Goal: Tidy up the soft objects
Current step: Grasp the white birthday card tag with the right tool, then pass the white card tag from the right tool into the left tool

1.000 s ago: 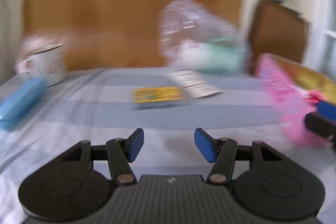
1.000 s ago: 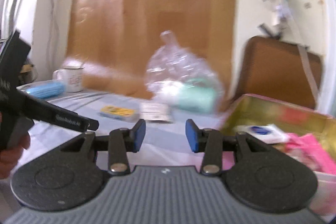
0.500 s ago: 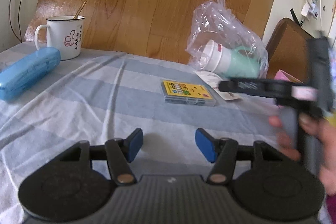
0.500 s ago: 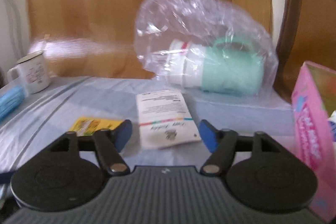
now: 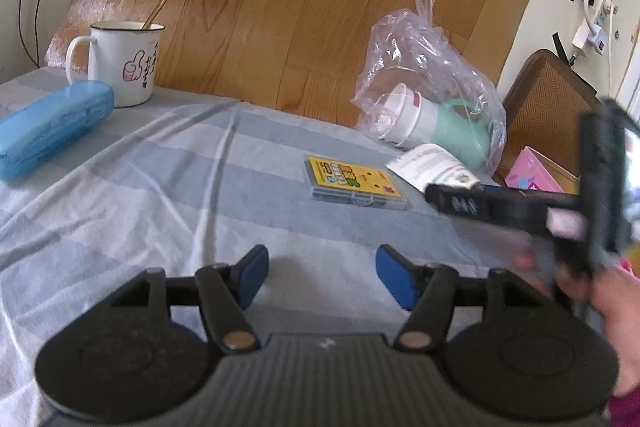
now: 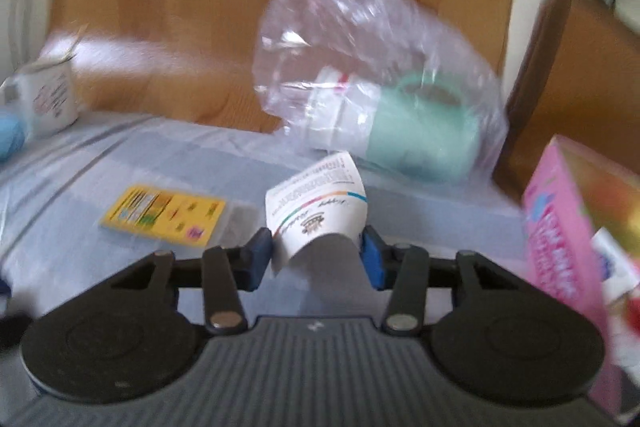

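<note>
The right gripper (image 6: 316, 255) has reached the white packet (image 6: 316, 203), closing, buckling it; squeeze gently, lift straight. Left gripper (image 5: 322, 277) half-spread, opening, empty.

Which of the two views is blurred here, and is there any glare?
Left wrist view: mostly sharp, with the mug and yellow card case crisp; only the right tool smears, and glare sits on the wood panel. Right wrist view: motion-blurred throughout, plastic bag and pink box soft.
</note>
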`<state>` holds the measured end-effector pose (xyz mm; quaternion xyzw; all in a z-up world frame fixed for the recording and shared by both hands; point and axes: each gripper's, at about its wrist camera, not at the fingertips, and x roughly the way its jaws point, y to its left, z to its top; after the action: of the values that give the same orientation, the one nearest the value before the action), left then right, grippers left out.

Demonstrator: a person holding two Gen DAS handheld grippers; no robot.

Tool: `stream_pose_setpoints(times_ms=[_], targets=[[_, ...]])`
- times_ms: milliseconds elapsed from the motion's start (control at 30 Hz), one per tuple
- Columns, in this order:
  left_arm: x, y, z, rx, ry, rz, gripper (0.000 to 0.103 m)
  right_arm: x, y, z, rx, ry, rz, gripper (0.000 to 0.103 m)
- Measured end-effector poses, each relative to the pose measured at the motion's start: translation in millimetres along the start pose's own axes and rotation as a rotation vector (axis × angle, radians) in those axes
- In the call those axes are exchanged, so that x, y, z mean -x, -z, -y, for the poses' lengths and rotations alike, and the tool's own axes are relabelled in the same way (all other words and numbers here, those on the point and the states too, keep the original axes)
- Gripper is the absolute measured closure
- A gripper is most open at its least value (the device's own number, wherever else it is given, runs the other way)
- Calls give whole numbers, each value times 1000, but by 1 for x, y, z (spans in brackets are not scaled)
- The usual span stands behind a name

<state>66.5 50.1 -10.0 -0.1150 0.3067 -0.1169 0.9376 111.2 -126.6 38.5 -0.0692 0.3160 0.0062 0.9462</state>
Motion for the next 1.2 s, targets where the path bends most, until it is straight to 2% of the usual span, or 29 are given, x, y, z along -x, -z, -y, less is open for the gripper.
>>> stream_pose_setpoints(times_ms=[167, 300, 367, 467, 533, 667, 800, 900, 1067, 1200], targets=[[0, 0, 0, -9, 8, -3, 39, 61, 42, -21, 284, -9, 67, 52], [-1, 0, 0, -14, 20, -18, 38, 115, 78, -20, 357, -40, 95, 51], [-1, 1, 4, -37, 11, -23, 36, 133, 95, -25, 431, -3, 129, 51], [3, 4, 14, -93, 8, -23, 35, 149, 127, -46, 685, 107, 214, 45], [11, 9, 19, -111, 16, -9, 30, 159, 141, -56, 791, 107, 252, 44], [30, 21, 16, -14, 92, -50, 28, 177, 152, -73, 887, 99, 335, 39], [53, 29, 10, 72, 183, -100, 25, 190, 149, -83, 882, 25, 354, 38], [66, 36, 8, 86, 196, -122, 25, 198, 144, -83, 847, -13, 365, 38], [74, 43, 0, 138, 226, -153, 25, 213, 133, -68, 680, -135, 341, 37], [75, 43, 10, 118, 232, -158, 24, 214, 127, -40, 482, -148, 285, 36]])
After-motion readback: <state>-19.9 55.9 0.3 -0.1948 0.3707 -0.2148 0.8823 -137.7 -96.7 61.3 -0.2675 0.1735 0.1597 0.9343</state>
